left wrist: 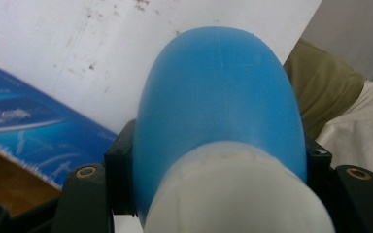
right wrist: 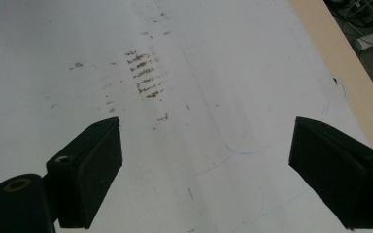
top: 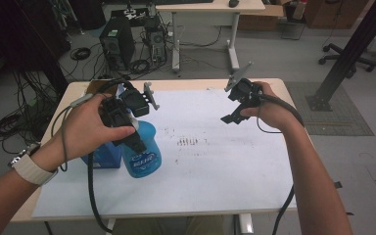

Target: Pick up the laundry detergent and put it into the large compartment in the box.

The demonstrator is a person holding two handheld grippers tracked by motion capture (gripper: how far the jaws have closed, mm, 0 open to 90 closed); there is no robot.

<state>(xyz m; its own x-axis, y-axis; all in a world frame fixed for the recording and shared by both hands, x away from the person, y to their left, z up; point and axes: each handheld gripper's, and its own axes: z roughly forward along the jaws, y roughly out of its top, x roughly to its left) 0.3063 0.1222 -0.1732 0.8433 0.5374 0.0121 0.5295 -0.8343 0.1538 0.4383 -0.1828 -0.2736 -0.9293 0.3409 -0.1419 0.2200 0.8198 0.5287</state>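
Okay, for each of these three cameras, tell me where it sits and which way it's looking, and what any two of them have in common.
High view: fixed above the person's side, looking forward and down on the white sheet; both forearms enter from below, left tongs on the blue bottle.
Left gripper view: rides the left tongs, looking along the bottle; its black jaws clamp both sides.
Right gripper view: rides the right tongs, facing down at the brown smudges; jaws wide apart.
Shared: high and left gripper views both show the bottle and blue box.
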